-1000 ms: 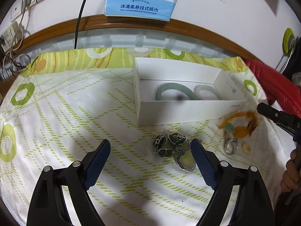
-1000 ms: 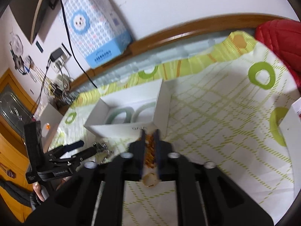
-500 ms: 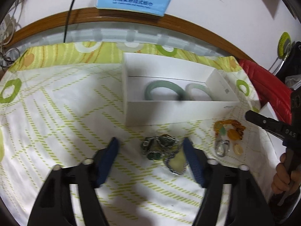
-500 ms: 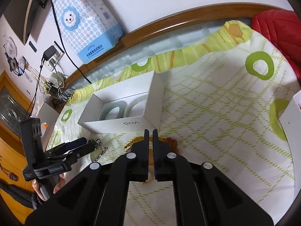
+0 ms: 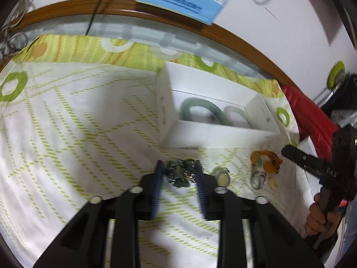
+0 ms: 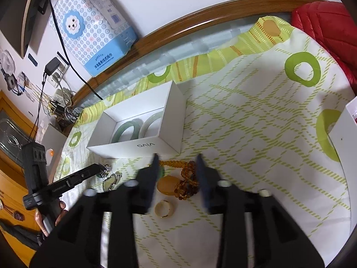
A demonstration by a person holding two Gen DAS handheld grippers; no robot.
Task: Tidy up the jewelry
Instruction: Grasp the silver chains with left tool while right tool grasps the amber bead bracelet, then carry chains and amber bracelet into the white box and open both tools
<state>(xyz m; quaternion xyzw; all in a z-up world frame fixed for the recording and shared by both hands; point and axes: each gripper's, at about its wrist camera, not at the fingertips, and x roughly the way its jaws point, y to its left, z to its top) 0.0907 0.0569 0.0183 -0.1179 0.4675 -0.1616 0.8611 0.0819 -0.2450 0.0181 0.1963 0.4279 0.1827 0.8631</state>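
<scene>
Silver-green pendant cluster (image 5: 179, 174) between closing left fingers (image 5: 158, 176) | amber beads (image 6: 186, 178) between opening right fingers (image 6: 202, 169)

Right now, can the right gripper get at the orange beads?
Probably yes. The right gripper is opening right over the orange beads, which lie between its fingers on the cloth. Nothing covers them; the white box sits just behind.

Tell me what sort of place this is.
Probably a bedroom at home: a patterned bedsheet against a curved wooden headboard, a pack of hanging tissue paper above it, chargers plugged into wall sockets.
</scene>
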